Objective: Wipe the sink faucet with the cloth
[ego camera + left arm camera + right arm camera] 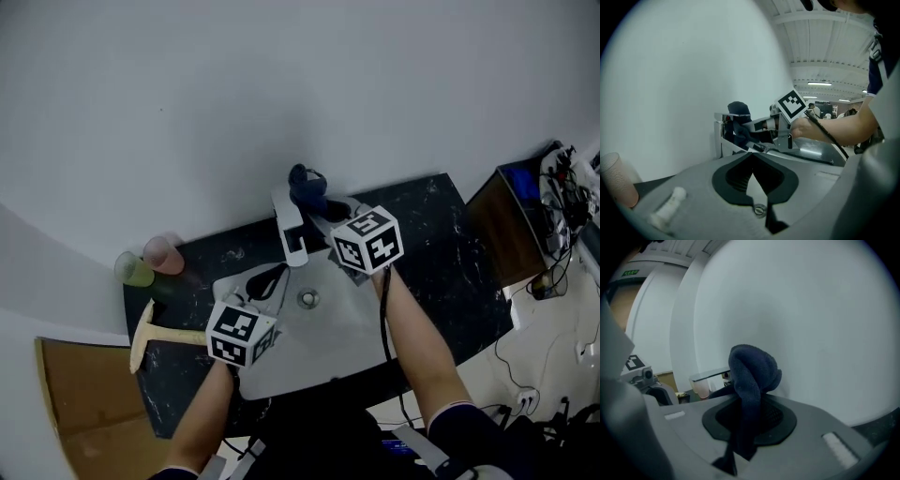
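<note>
Right gripper (pixel 745 427) is clamping the cloth (pixel 754 366), which is running out along the jaws into a wad beyond their tips | wad is sitting on the faucet (pixel 292 234) top, ahead of the jaws | spout is pointing back between both grippers | left gripper (pixel 752 176) is hovering closed and empty, near the spout tip | cloth is hiding most of the faucet in the right gripper view

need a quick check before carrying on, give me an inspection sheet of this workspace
surface: dark counter with grey sink
job's things: faucet behind sink; dark blue cloth bunched against its top
clutter: pink cup, green cup, T-shaped wooden item at counter's left
grippers: right tool shut on cloth; left tool shut, empty, at sink's left edge
cables: black cable along right arm; tangle at far right
surroundings: white wall, cardboard at left, brown box at right
</note>
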